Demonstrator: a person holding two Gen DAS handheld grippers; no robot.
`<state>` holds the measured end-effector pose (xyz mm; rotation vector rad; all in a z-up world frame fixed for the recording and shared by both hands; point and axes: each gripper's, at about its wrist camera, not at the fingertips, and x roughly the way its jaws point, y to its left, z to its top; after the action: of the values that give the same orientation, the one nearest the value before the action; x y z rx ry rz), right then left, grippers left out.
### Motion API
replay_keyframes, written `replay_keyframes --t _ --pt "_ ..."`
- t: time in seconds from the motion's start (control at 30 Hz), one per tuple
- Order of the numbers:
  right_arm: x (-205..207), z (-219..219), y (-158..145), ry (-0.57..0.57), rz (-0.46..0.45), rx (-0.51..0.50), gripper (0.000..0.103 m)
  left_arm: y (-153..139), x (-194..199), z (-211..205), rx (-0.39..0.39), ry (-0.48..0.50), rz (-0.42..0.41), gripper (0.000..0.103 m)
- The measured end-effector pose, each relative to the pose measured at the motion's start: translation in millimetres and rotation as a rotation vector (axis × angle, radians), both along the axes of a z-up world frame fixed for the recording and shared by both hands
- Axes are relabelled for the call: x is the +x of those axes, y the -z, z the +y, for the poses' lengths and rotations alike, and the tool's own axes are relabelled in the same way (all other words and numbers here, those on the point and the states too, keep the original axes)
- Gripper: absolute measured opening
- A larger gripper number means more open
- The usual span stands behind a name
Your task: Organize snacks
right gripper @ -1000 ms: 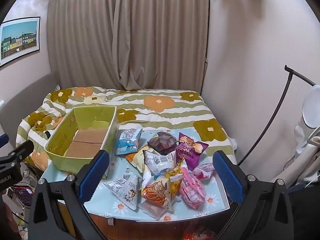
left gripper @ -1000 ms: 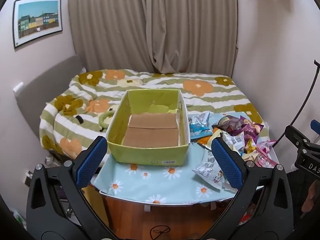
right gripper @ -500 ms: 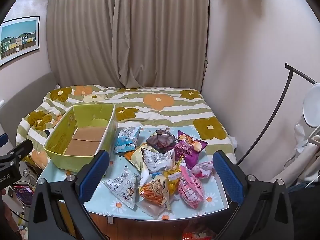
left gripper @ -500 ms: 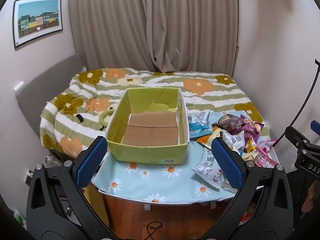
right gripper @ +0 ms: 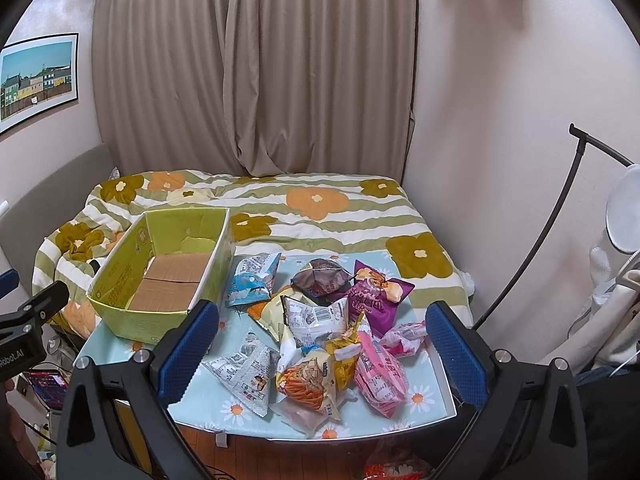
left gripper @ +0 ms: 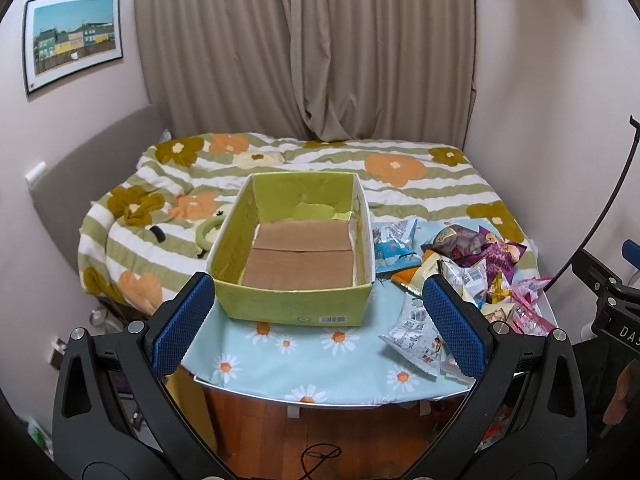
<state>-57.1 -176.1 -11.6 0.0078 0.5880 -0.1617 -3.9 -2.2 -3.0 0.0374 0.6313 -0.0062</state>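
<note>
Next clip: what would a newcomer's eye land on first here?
Likely the heap of bright snack bags on the right half of the daisy-print table, a purple bag at its back. Left of the heap stands a green box, nothing inside but its cardboard floor. Both the left gripper and the right gripper are open, short of the table, holding nothing.

Both tools share one build. The left gripper [left gripper: 318, 322] has matte black angular arms with triangular cut-outs, silver round screw heads at the joints, and blue pads [left gripper: 180, 326] with a fine cross-hatched grip texture. The right gripper [right gripper: 322, 346] looks the same; its black side bracket, seen from the left wrist view, carries white lettering "DAS".
</note>
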Motion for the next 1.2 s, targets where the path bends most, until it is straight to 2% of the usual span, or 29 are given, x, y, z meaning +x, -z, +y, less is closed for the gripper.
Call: replay_keyframes --t 0.07,1.2 --pt "-2.0 -0.2 6.8 0.003 0.0 0.0 0.103 1.0 0.3 -1.2 0.001 0.002 0.003 0.103" --pt "-5.5 -4.3 7.2 0.007 0.004 0.005 0.103 1.7 -1.8 -12.3 0.004 0.029 0.016 0.103"
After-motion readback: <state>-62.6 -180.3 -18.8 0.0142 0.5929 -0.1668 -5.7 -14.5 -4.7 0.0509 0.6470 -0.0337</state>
